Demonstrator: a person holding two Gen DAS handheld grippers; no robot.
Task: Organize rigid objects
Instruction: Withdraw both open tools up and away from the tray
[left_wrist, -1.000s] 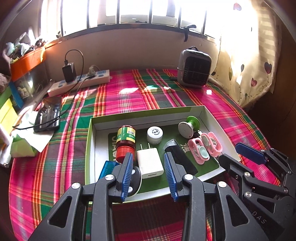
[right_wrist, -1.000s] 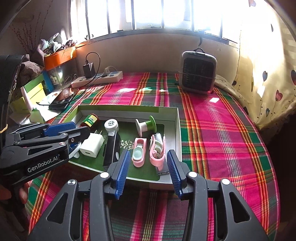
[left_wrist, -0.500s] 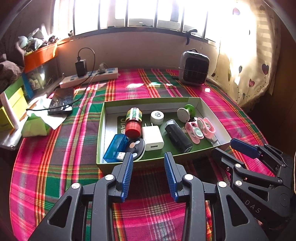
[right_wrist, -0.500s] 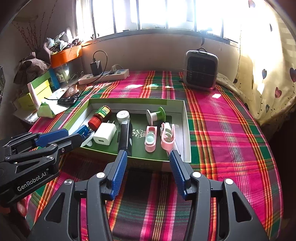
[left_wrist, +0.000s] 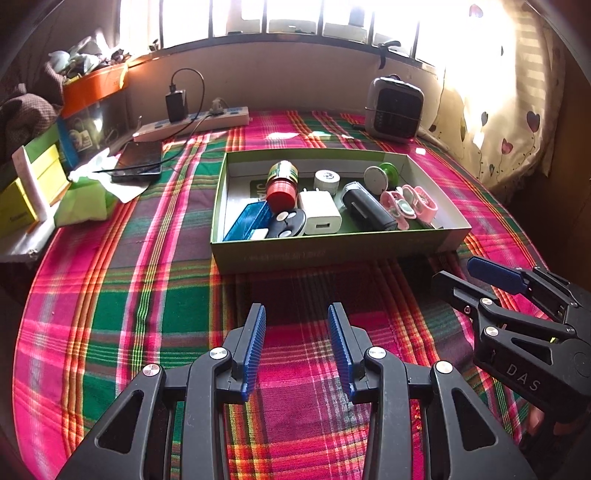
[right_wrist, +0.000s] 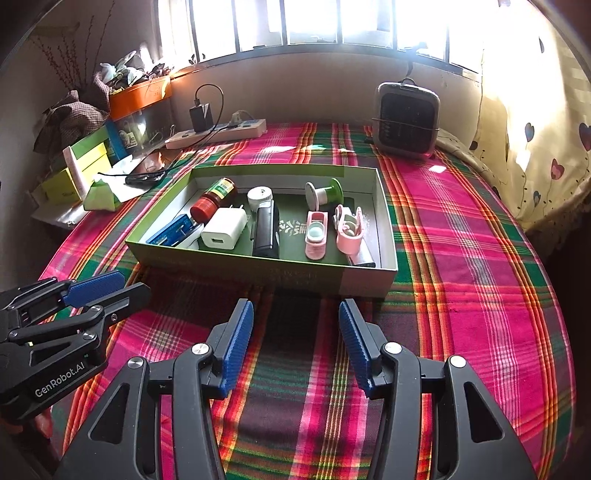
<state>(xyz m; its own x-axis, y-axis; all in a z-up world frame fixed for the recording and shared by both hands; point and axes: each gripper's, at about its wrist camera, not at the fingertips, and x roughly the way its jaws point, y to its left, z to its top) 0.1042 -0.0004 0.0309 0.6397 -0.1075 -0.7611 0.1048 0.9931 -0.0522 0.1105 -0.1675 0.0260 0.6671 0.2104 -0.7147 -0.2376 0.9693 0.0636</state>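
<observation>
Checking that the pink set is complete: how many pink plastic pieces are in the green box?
2. Both lie at the right end of the green box: one pink piece holding a pale round insert, the other pink piece just right of it. More could be hidden beneath.

Heater (right_wrist: 406, 118), power strip (right_wrist: 218, 133), phone (left_wrist: 138, 160) on plaid cloth (right_wrist: 461, 258).

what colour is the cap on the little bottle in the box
Red; the bottle lies in the box, clearest in the left wrist view.
</observation>
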